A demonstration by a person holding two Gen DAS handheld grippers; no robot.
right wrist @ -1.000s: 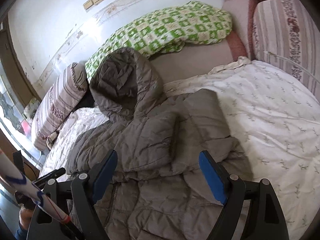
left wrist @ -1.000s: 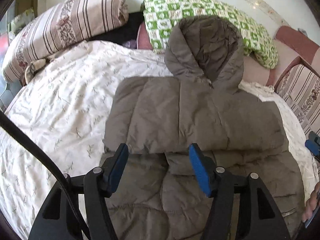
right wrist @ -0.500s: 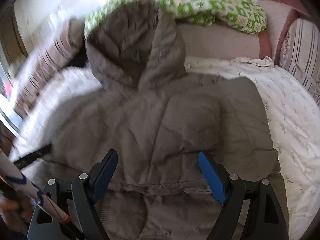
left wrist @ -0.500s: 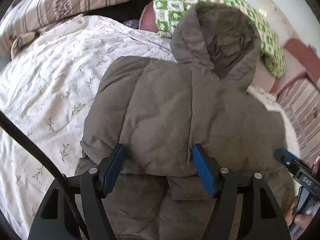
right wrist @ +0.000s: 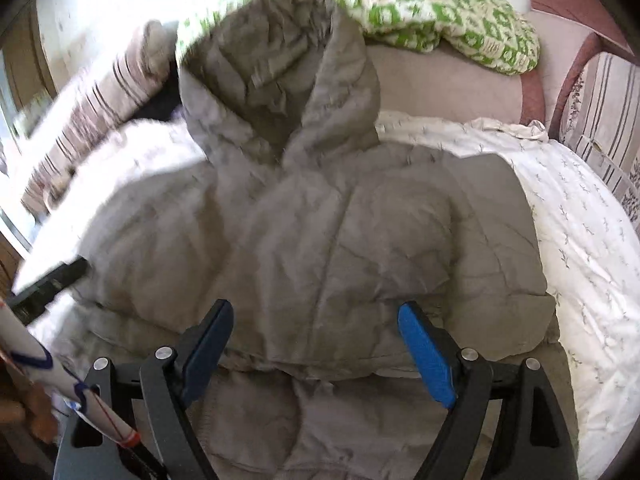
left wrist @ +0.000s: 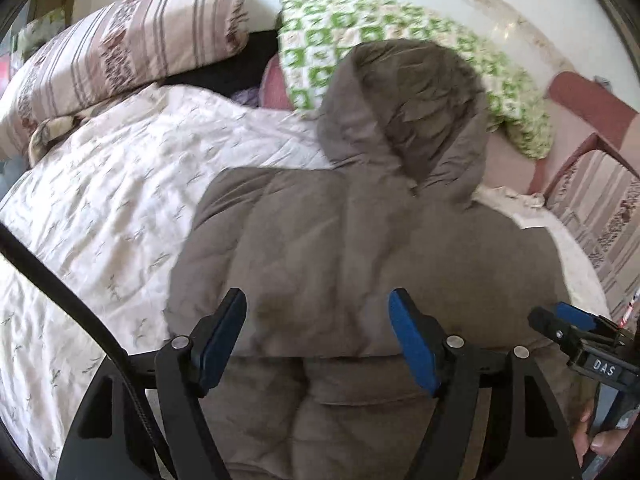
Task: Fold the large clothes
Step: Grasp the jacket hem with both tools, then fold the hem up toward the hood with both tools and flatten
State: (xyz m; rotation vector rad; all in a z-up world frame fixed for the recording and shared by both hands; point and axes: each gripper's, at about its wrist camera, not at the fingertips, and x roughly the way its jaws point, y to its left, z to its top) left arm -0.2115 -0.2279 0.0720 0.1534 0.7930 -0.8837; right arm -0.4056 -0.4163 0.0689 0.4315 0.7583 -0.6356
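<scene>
**Jacket part-folded on the bed; both tools empty above the sleeve edge**

We found the grey hooded jacket (left wrist: 360, 248) lying on the bed's leaf-print quilt (left wrist: 100, 208), its hood (left wrist: 408, 120) resting against the green-checked pillow (left wrist: 384, 36). Both sleeves appeared already laid across the chest, their cuffs meeting along a crosswise edge near the tools. We judged the sleeve step done and the lengthwise fold not yet begun.

The left tool (left wrist: 318, 340) pointed steeply down over that edge; its jaws had just been opening, with jacket fabric below them but nothing pinched. The right tool (right wrist: 316, 344) hung beside it at a similar downward slant, jaws spread wide and empty. The right view was blurred, so we could not tell whether either tool's pads touched the fabric.

In our judgement, the next move called for each tool to take the hem nearest the person and carry it up towards the hood, keeping the sleeves tucked.
</scene>
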